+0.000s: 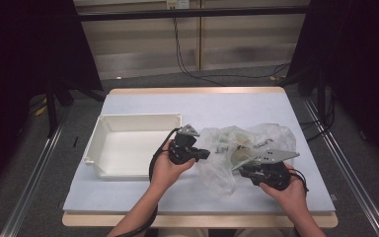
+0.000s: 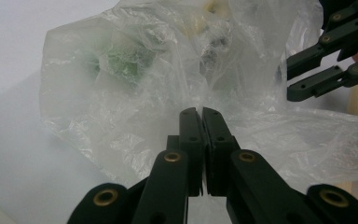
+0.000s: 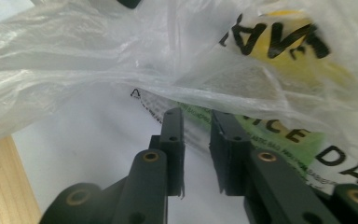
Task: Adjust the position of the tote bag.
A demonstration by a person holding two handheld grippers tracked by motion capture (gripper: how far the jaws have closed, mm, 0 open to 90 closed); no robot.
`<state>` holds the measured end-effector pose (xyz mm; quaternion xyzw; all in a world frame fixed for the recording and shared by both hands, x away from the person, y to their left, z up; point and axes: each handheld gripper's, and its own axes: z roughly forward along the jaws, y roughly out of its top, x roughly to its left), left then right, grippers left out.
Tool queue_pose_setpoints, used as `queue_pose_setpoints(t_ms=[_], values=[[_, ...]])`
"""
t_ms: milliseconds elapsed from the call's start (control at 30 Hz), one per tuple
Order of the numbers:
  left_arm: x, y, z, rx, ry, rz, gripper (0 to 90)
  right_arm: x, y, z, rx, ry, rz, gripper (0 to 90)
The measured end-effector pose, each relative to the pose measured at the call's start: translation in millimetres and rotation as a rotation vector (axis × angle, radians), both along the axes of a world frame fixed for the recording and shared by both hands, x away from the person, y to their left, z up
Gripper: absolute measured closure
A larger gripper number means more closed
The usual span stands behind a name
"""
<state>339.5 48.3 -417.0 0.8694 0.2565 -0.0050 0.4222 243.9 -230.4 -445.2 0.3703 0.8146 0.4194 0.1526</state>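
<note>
A crumpled clear plastic bag (image 1: 246, 138) lies on the pale blue table, right of centre. Inside it I make out a green item (image 2: 121, 60), a green printed packet (image 3: 279, 135) and a yellow one with black letters (image 3: 279, 37). My left gripper (image 1: 205, 154) is at the bag's left side; in its own view the left gripper (image 2: 199, 112) has its jaws together, pinching the bag's film (image 2: 135, 93). My right gripper (image 1: 241, 169) reaches into the bag's near right side. Its jaws (image 3: 196, 114) stand slightly apart under the film (image 3: 98, 60), with nothing pressed between them.
A white rectangular tray (image 1: 138, 117) sits left of the bag, beside my left hand. The table's wooden front edge (image 3: 0, 177) is close to my right gripper. Black stands and cables ring the table; bare tabletop (image 1: 202, 103) lies behind the bag.
</note>
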Motion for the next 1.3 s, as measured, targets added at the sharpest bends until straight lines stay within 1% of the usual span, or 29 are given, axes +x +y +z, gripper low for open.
queue_pose_setpoints(t_ms=[67, 100, 167, 200, 300, 367, 467, 567, 600, 667, 700, 800, 833, 867, 900, 933, 967, 1000, 1033, 1100, 1133, 1167, 1200, 1233, 1267, 1300], values=[[0.4, -0.3, -0.4, 0.005, 0.0, -0.004, 87.9, -2.7, -3.2, 3.6, 0.013, -0.009, -0.019, 71.3], [0.6, -0.6, -1.0, -0.002, 0.002, -0.006, 87.9, -3.4, -4.7, 4.9, 0.016, -0.014, -0.022, 71.0], [0.4, -1.3, -1.4, -0.002, 0.001, -0.001, 87.9, -4.1, -6.7, 7.3, 0.023, -0.023, -0.029, 67.4], [0.7, -1.3, -1.4, -0.001, 0.0, -0.004, 87.9, -4.4, -7.4, 8.6, 0.026, -0.026, -0.034, 67.5], [0.9, -0.6, -0.9, 0.001, -0.001, -0.005, 87.9, -3.8, -8.5, 11.3, 0.032, -0.027, -0.045, 62.7], [0.9, -0.7, -0.8, 0.0, 0.0, -0.003, 87.9, -3.0, -8.4, 11.6, 0.043, -0.019, -0.047, 57.0], [0.8, -1.5, -1.2, -0.001, 0.003, -0.006, 87.9, -1.3, -5.6, 10.1, 0.042, -0.013, -0.057, 49.3], [0.0, -2.1, -1.4, 0.008, 0.005, -0.013, 87.8, 0.9, -2.6, 9.9, 0.038, -0.018, -0.055, 49.1], [-0.1, -2.2, -0.7, 0.02, 0.009, -0.016, 87.6, 1.6, -1.0, 10.8, 0.031, -0.025, -0.053, 49.1], [-0.3, -3.4, -1.7, 0.015, 0.005, -0.024, 87.5, 2.9, 1.0, 12.2, 0.023, -0.035, -0.05, 49.0], [-1.2, -4.7, -2.5, 0.005, 0.009, -0.018, 87.4, 3.2, 2.3, 13.1, 0.02, -0.039, -0.049, 49.1], [-1.6, -5.8, -2.7, 0.008, 0.008, -0.026, 87.4, 5.5, 5.5, 13.3, 0.013, -0.054, -0.043, 51.5], [-1.5, -5.9, -2.5, 0.009, 0.008, -0.032, 87.4, 6.2, 6.1, 12.8, 0.019, -0.05, -0.046, 53.5], [-1.5, -6.1, -2.6, 0.012, 0.007, -0.033, 87.4, 8.2, 5.7, 11.4, 0.037, -0.05, -0.046, 57.1], [-1.3, -6.0, -2.6, 0.01, 0.012, -0.037, 87.4, 9.4, 5.8, 10.2, 0.048, -0.044, -0.055, 58.2], [-1.5, -6.0, -2.5, 0.005, 0.013, -0.034, 87.4, 10.4, 5.9, 9.4, 0.049, -0.041, -0.057, 60.8], [-1.4, -5.7, -2.3, 0.002, 0.015, -0.035, 87.4, 12.3, 6.3, 7.8, 0.042, -0.039, -0.054, 65.9], [-1.3, -5.1, -1.5, 0.01, 0.013, -0.035, 87.5, 13.4, 6.4, 6.8, 0.035, -0.039, -0.064, 70.3], [-1.4, -4.6, -1.3, 0.004, 0.013, -0.03, 87.4, 14.2, 6.2, 5.8, 0.043, -0.037, -0.07, 77.3], [-1.1, -2.2, 0.0, -0.007, 0.018, -0.029, 87.5, 14.6, 4.8, 4.4, 0.037, -0.033, -0.074, 85.7], [-0.7, -0.6, 1.6, 0.004, 0.021, -0.032, 87.5, 14.9, 4.0, 4.0, 0.028, -0.036, -0.079, 86.8], [-0.2, 0.2, 1.2, -0.009, 0.027, -0.035, 87.5, 15.7, 2.8, 3.6, 0.021, -0.036, -0.086, 87.6], [-0.1, -0.1, 0.5, -0.016, 0.029, -0.033, 87.5, 17.1, 1.2, 4.3, 0.039, -0.032, -0.092, 88.4], [-0.2, -0.5, 0.3, -0.012, 0.029, -0.031, 87.5, 18.2, 0.6, 5.4, 0.046, -0.035, -0.095, 88.7], [0.0, -1.3, -0.8, -0.01, 0.029, -0.034, 87.5, 18.9, 1.2, 6.7, 0.046, -0.039, -0.099, 88.8], [-0.1, -2.1, -1.2, -0.008, 0.03, -0.034, 87.5, 20.1, 3.4, 9.0, 0.049, -0.043, -0.089, 89.0]])
